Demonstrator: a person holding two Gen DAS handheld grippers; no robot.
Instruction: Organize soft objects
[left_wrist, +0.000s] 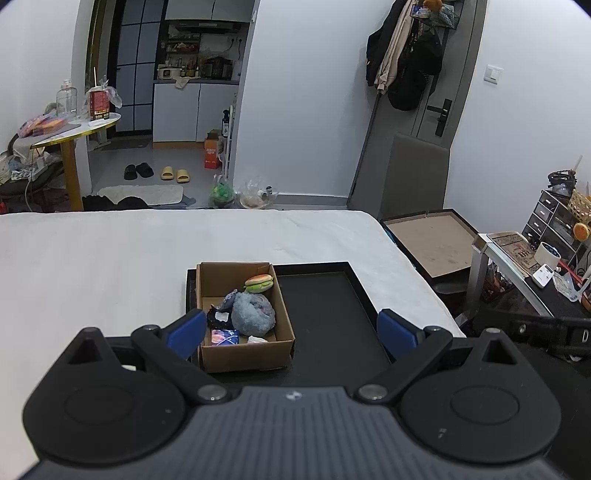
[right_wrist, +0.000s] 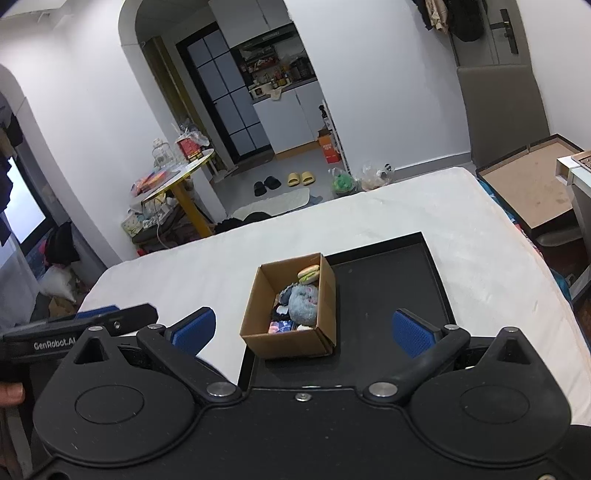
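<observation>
A cardboard box (left_wrist: 218, 280) (right_wrist: 258, 295) stands on the left part of a black tray (left_wrist: 332, 314) (right_wrist: 406, 280) on the white bed. Inside it lie a plush burger (left_wrist: 259, 283) (right_wrist: 308, 274), a grey-blue fluffy bundle (left_wrist: 253, 313) (right_wrist: 303, 302), a dark item (left_wrist: 218, 318) and a small blue packet (left_wrist: 225, 336) (right_wrist: 280, 326). My left gripper (left_wrist: 291, 332) hovers above the tray's near end, open and empty. My right gripper (right_wrist: 303, 328) hangs above and in front of the box, open and empty too. The left gripper's body (right_wrist: 74, 328) shows at the right wrist view's left edge.
The white bed (left_wrist: 110, 258) (right_wrist: 184, 273) spreads around the tray. A flat brown board in a frame (left_wrist: 432, 240) (right_wrist: 528, 188) and a cluttered desk (left_wrist: 535, 266) lie to the right. A round yellow table (left_wrist: 74, 129) (right_wrist: 181, 177) stands beyond the bed.
</observation>
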